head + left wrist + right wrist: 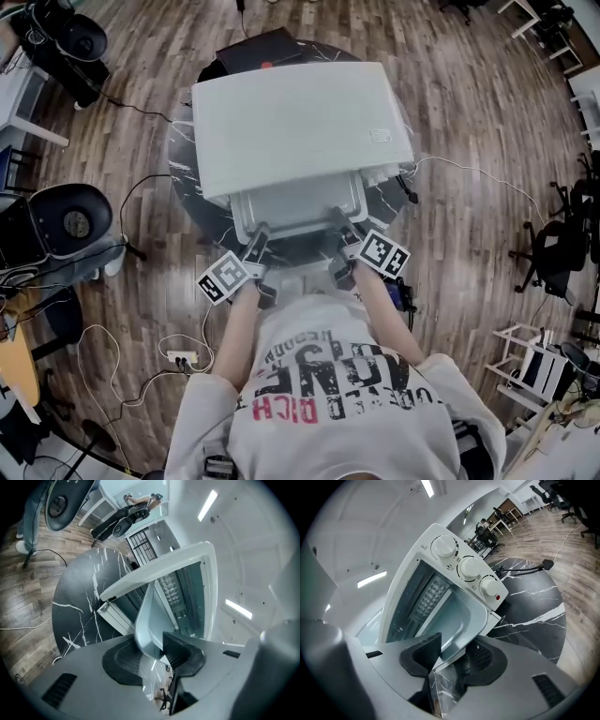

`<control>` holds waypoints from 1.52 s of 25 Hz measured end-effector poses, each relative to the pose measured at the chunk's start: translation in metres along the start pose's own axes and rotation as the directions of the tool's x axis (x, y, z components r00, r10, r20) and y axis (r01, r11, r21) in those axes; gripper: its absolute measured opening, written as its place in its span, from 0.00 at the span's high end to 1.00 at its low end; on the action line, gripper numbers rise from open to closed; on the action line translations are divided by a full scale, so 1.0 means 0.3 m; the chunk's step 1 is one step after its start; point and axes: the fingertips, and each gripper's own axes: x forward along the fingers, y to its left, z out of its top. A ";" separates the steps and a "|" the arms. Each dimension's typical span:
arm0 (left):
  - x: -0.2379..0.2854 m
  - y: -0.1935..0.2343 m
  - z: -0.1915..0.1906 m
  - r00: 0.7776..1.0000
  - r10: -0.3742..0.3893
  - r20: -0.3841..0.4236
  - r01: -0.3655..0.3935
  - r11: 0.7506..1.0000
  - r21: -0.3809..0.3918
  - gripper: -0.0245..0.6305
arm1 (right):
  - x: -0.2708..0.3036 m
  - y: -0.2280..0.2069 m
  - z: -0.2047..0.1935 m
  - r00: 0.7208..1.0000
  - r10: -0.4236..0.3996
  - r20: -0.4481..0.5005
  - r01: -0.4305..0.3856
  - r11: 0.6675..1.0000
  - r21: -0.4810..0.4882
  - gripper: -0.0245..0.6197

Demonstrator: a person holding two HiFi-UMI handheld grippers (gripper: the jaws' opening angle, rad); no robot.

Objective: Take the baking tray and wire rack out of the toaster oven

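Observation:
A white toaster oven [295, 122] stands on a round black marble table [183, 178]. The grey baking tray [295, 204] sticks partway out of the oven's front, towards me. My left gripper [258, 236] holds the tray's front rim at its left corner. In the left gripper view the rim [151, 620] sits clamped between the pads of that gripper [149, 649]. My right gripper [343, 227] holds the rim at the right corner, and its own view shows the tray [459, 613] pinched in the gripper [452, 653]. A ridged metal part [427, 596] shows deep inside; whether it is the wire rack I cannot tell.
The oven's glass door [445, 681] hangs open below the tray. Three knobs [471, 566] line the oven's right side. A black box [258, 47] sits behind the oven. Cables and a power strip [181, 357] lie on the wood floor, with office chairs [66, 220] around.

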 end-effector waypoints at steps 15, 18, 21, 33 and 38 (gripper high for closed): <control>-0.101 -0.012 -0.109 0.998 0.009 0.060 -0.007 1.000 -0.021 0.77 | -0.114 -0.018 -0.047 0.998 0.041 -0.040 -0.040 0.999 0.015 0.73; -0.126 -0.015 -0.138 0.997 0.008 0.072 -0.006 1.000 -0.029 0.77 | -0.143 -0.021 -0.056 0.998 0.051 -0.046 -0.050 0.999 0.014 0.73; -0.154 -0.012 -0.179 0.996 0.006 0.086 -0.001 0.999 -0.052 0.77 | -0.179 -0.023 -0.062 0.997 0.061 -0.046 -0.061 0.998 0.000 0.73; -0.282 -0.087 -0.316 0.987 -0.049 0.155 0.054 0.998 -0.028 0.76 | -0.372 -0.019 -0.086 0.991 0.135 -0.025 -0.135 0.991 0.008 0.73; -0.335 -0.132 -0.372 0.982 -0.079 0.170 0.079 0.997 0.005 0.76 | -0.459 -0.022 -0.095 0.987 0.163 -0.008 -0.163 0.986 0.015 0.74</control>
